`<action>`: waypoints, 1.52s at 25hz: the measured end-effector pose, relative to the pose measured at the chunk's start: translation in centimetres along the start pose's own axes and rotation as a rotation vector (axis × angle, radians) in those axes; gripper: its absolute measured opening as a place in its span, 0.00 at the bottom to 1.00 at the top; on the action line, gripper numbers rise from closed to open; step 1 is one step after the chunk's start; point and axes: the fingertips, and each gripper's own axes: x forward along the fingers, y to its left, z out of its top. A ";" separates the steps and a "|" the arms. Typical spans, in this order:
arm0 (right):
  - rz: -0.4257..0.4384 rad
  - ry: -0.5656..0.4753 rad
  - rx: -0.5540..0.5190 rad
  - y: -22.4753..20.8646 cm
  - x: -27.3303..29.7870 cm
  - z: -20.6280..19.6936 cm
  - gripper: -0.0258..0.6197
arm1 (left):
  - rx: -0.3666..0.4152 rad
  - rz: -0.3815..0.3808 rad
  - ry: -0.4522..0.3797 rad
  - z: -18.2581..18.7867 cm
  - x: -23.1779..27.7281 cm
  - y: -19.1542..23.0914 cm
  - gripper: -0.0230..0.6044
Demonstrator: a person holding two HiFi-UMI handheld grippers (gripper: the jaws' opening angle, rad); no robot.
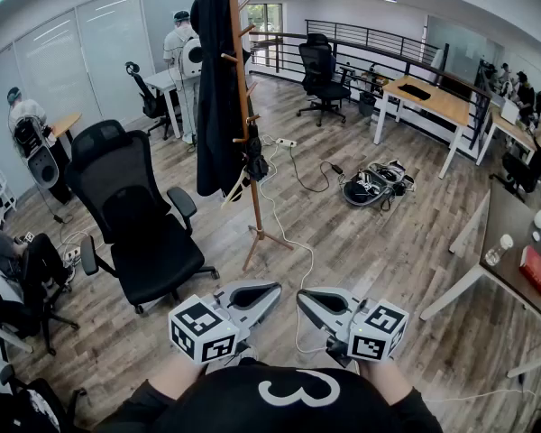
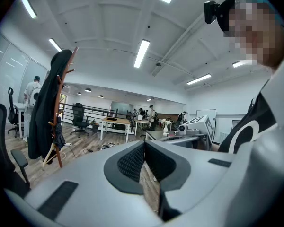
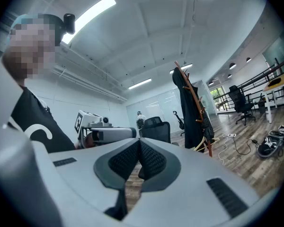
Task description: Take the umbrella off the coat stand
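Left gripper [image 1: 269, 290] closed, empty | right gripper [image 1: 305, 298] closed, empty | umbrella [image 1: 254, 162] partly behind coat [image 1: 215, 88] on coat stand [image 1: 241, 52]

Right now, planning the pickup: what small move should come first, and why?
Probably step toward the coat stand: the umbrella hangs low on it beside the black coat, far beyond the left gripper and right gripper, both shut and empty near the body.

Coat stand [image 1: 255, 215]: reddish wooden pole with side pegs, upright on splayed feet, far centre of the floor. Umbrella [image 1: 255, 163]: dark, folded, hanging vertically from a low peg, against the pole's right side.
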 end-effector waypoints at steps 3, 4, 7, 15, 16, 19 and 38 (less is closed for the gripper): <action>0.001 -0.002 -0.014 0.3 0.3 0.0 0.08 | -0.001 0.000 0.004 -0.3 -0.3 0.1 0.06; 0.001 -0.003 -0.017 0.4 0.4 0.1 0.08 | -0.001 0.000 0.006 -0.4 -0.3 0.1 0.06; -0.001 -0.004 -0.017 0.3 0.6 0.1 0.08 | -0.004 0.001 0.013 -0.6 -0.3 0.4 0.06; -0.015 -0.017 0.013 -0.9 1.6 -0.2 0.08 | -0.016 0.004 0.010 -0.8 -0.2 1.6 0.06; -0.017 -0.020 0.022 -1.3 1.8 -0.1 0.08 | -0.020 0.006 0.009 -0.9 -0.2 2.0 0.06; -0.016 -0.022 0.051 -2.4 2.6 0.0 0.08 | -0.031 0.010 0.008 -1.2 0.1 3.5 0.06; -0.049 0.035 0.135 -16.7 14.2 -0.6 0.08 | -0.135 0.007 0.034 -1.6 6.2 21.7 0.06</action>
